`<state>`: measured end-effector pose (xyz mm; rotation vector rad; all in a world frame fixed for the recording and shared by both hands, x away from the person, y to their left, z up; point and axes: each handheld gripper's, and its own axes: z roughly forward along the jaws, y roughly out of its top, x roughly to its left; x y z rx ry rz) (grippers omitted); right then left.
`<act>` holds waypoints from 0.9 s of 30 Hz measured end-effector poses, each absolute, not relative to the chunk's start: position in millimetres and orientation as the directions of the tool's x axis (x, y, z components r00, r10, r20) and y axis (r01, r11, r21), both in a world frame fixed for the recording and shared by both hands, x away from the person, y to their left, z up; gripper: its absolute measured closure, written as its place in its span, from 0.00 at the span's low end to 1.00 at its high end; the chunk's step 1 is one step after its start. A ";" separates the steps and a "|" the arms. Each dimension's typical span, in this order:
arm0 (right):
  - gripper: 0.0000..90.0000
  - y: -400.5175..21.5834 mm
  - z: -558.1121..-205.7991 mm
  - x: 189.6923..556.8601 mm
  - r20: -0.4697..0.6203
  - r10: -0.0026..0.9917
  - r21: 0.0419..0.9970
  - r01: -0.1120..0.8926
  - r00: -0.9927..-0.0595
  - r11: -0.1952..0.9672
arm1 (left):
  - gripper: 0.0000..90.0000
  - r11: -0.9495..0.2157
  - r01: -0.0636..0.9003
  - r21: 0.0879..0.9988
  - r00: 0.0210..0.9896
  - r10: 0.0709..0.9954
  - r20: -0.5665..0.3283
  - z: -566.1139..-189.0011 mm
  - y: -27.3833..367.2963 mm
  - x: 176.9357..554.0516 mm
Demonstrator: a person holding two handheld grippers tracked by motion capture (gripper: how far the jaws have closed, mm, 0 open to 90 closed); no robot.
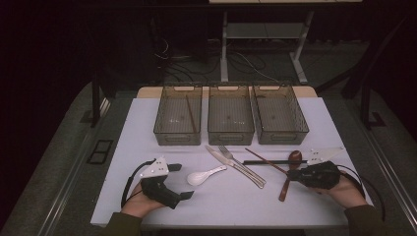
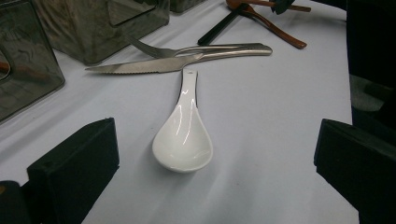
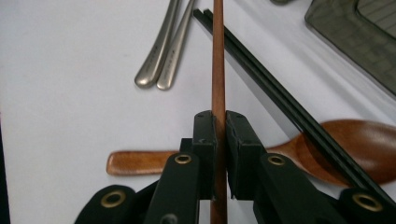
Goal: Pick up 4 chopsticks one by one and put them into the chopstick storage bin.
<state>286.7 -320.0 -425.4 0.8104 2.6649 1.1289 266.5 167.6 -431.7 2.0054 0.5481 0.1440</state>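
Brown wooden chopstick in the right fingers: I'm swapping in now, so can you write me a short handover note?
Right gripper: shut on one brown wooden chopstick, above the black chopsticks and brown wooden spoon.
Left gripper: open, the white ceramic spoon lying on the table between its fingers, not gripped.
Done: one brown stick already lies in the left grey bin.
Left: steel knife, steel fork, both spoons and the black chopsticks lie on the white table; the middle and right bins look empty.
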 end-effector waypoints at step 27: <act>0.92 -283.2 -409.3 295.0 0.146 0.548 0.771 0.441 -0.824 0.459 | 0.00 -0.395 0.314 0.863 0.891 0.435 -0.126 -432.5 166.9 267.1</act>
